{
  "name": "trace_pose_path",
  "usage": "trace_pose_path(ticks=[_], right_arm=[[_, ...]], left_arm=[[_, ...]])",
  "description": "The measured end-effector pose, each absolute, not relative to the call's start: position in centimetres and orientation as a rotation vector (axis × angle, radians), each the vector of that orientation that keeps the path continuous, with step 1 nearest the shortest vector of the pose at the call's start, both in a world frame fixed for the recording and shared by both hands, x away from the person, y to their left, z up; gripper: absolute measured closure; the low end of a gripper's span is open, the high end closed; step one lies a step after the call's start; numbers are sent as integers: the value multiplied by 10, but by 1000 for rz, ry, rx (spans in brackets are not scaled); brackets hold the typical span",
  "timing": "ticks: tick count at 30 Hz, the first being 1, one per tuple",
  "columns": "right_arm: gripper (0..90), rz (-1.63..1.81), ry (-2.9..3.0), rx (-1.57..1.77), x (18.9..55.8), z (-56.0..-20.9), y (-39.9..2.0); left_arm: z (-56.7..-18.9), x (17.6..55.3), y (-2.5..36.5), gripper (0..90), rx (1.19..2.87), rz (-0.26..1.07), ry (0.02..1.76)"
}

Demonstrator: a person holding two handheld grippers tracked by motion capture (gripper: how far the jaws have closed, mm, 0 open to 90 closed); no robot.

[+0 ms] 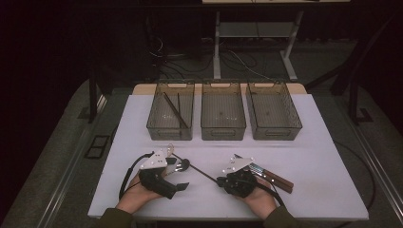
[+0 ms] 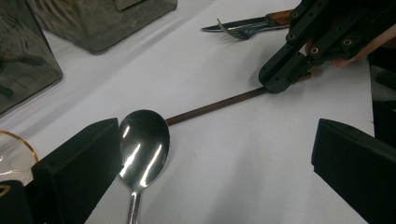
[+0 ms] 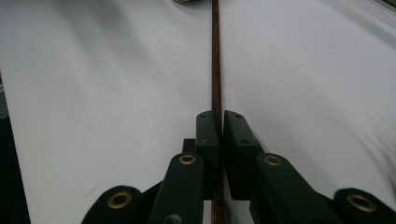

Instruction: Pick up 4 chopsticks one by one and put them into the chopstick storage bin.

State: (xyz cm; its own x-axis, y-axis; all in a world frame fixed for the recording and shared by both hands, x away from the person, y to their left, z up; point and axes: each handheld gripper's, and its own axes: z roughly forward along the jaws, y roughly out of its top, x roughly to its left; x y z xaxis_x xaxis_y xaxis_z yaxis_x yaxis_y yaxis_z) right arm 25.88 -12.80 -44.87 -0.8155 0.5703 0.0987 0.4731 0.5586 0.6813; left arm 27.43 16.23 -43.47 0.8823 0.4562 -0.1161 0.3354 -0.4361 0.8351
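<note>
Right gripper view: the right hand-held gripper (image 3: pixel 219 126) pinches a brown chopstick (image 3: pixel 216 60) lying on the white worktop (image 3: pixel 93 93); left gripper view: the left hand-held gripper (image 2: pixel 215 163) stands wide, a spoon (image 2: pixel 142 149) against one jaw, chopstick tip just behind the bowl.

Left gripper (image 1: pixel 178 186) gapes wide; right gripper (image 3: pixel 220 122) is clamped tight
</note>
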Motion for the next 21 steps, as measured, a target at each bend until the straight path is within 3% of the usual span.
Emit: trace_pose_path(ticks=[21], right_arm=[[848,1138,2594,918,266,-431,-153]], left_arm=[[-434,274,163,10,2058,156,575]])
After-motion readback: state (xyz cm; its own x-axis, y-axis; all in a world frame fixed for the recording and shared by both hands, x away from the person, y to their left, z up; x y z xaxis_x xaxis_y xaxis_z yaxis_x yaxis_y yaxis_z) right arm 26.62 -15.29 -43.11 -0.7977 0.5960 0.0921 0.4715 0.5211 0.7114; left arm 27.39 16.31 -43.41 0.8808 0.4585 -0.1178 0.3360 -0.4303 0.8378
